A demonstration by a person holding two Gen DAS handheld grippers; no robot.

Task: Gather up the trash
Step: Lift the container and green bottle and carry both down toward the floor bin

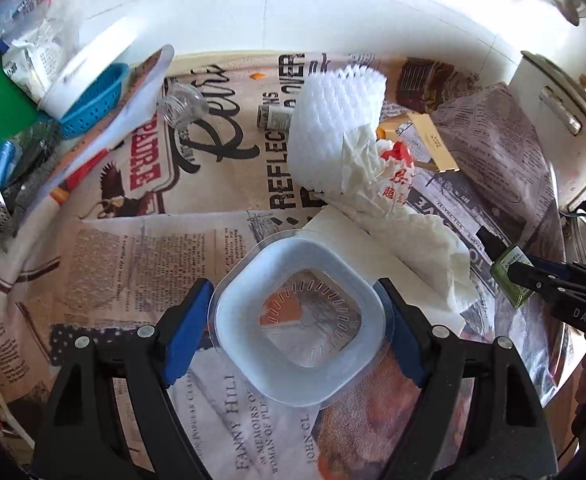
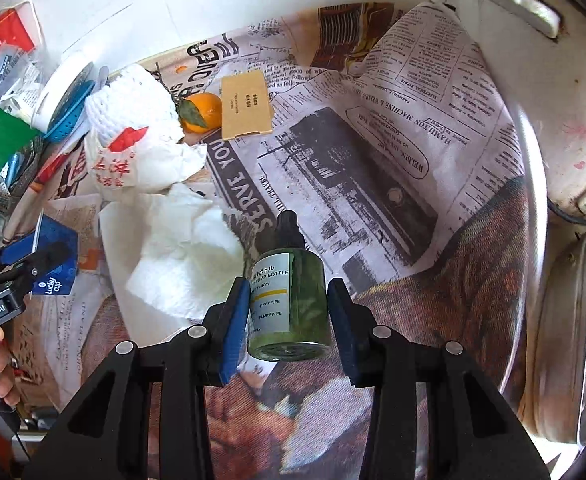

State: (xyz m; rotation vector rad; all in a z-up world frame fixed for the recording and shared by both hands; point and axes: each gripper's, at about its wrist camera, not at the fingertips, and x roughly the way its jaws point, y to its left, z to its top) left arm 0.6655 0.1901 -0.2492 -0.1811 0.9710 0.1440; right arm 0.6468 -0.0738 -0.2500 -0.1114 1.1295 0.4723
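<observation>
Here, in the left wrist view, the left gripper [image 1: 301,320] holds a clear plastic cup [image 1: 301,320] between its blue pads [image 1: 185,332], mouth toward the camera, seemingly gripped by the walls so it can be carried off as trash. Beyond it on the newspaper-covered table [image 1: 133,248] lie a crumpled paper towel [image 1: 421,244], a white foam net [image 1: 333,120] and a small empty bottle [image 1: 181,104]; the clutter at far left is blurred and cut off. At the right edge the right gripper [image 1: 533,276] shows only partly. In the right wrist view that gripper [image 2: 289,312] brackets a green pump bottle [image 2: 293,300]; the left pad touches it, the right pad looks just apart, so I cannot tell whether it is clamped. Farther off lie an orange [image 2: 203,112] and a cardboard tag [image 2: 245,104]. The bottle's label is partly hidden.
</observation>
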